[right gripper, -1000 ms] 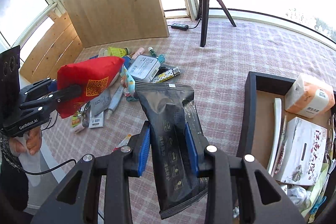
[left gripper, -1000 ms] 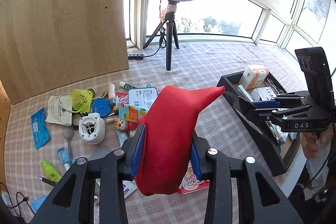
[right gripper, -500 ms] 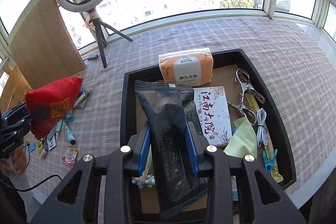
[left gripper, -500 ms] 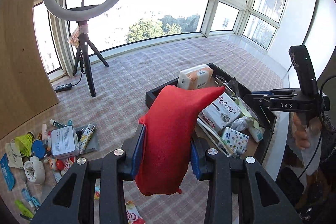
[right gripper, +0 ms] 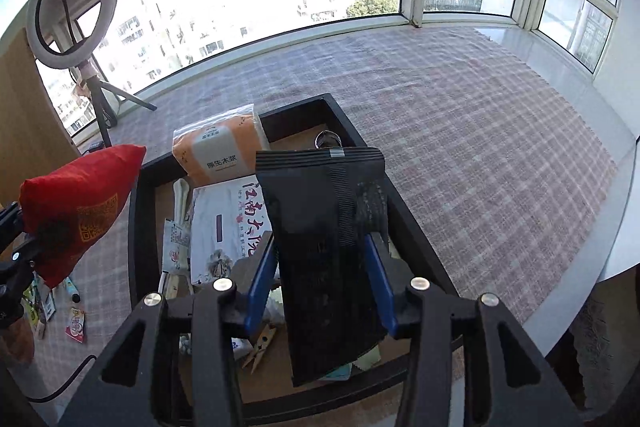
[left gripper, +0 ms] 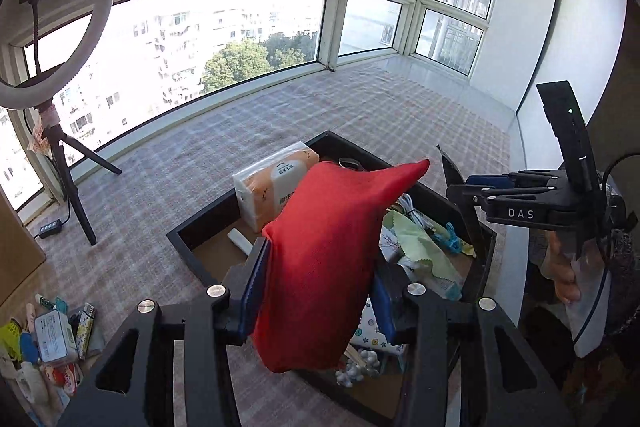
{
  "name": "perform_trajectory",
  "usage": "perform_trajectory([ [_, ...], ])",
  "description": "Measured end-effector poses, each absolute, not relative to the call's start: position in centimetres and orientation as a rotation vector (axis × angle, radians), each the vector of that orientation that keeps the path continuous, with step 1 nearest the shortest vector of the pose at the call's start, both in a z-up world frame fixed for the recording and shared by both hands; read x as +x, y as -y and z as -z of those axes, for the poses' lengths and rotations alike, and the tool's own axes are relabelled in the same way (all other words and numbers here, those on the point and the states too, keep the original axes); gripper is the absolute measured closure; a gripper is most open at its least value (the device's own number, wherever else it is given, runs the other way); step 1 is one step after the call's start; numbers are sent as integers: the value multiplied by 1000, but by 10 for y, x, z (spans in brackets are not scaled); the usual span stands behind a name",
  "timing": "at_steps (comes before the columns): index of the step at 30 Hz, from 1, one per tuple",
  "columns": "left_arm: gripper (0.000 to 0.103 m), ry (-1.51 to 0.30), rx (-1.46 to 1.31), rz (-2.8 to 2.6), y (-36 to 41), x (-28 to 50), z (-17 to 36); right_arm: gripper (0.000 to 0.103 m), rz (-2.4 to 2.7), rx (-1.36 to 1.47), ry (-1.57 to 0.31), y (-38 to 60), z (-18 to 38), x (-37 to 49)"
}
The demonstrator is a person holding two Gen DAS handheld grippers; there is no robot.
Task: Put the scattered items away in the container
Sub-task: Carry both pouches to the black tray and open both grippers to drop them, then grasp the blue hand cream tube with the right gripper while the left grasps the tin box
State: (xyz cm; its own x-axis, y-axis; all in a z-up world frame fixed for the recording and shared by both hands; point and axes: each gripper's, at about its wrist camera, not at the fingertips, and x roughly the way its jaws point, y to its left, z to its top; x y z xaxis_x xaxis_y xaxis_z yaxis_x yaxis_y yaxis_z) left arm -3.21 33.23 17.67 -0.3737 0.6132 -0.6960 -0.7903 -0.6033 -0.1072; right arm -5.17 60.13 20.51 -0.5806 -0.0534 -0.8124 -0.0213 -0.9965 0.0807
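Observation:
My left gripper point(left gripper: 316, 291) is shut on a red cloth pouch point(left gripper: 328, 251) and holds it above the near left part of the black tray point(left gripper: 192, 247). The pouch also shows at the left of the right wrist view point(right gripper: 76, 215). My right gripper point(right gripper: 320, 279) is shut on a black foil packet point(right gripper: 328, 239) and holds it over the tray's point(right gripper: 412, 227) right side. The right gripper also shows in the left wrist view point(left gripper: 468, 187). The tray holds a tissue pack point(right gripper: 216, 151), a white booklet point(right gripper: 228, 223) and several small items.
Scattered items point(left gripper: 56, 339) lie on the checked cloth left of the tray. A ring light on a tripod point(left gripper: 60, 155) stands at the far left by the window. A wooden panel point(right gripper: 24, 131) stands behind it. The table edge point(right gripper: 624, 227) runs along the right.
Both grippers have swung right, away from the scattered pile, and now hang over the tray. Each still holds its item.

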Motion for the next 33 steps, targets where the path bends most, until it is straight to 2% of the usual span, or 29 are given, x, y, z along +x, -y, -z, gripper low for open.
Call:
perform_trajectory([
  [1, 36, -314, -893, -2052, -337, -30, -178, 42, 2783, 1415, 133, -602, -207, -51],
  [8, 35, -300, -901, -2095, -324, -29, -180, 41, 2769, 1347, 76, -585, -216, -52],
  [19, 36, -189, -1053, -2257, -242, -70, -164, 41, 2610, 1322, -27, -519, -208, -63],
  [33, 32, -58, -1352, -2455, -87, -151, -132, 41, 2114, 1211, -388, -336, -179, -47],
])
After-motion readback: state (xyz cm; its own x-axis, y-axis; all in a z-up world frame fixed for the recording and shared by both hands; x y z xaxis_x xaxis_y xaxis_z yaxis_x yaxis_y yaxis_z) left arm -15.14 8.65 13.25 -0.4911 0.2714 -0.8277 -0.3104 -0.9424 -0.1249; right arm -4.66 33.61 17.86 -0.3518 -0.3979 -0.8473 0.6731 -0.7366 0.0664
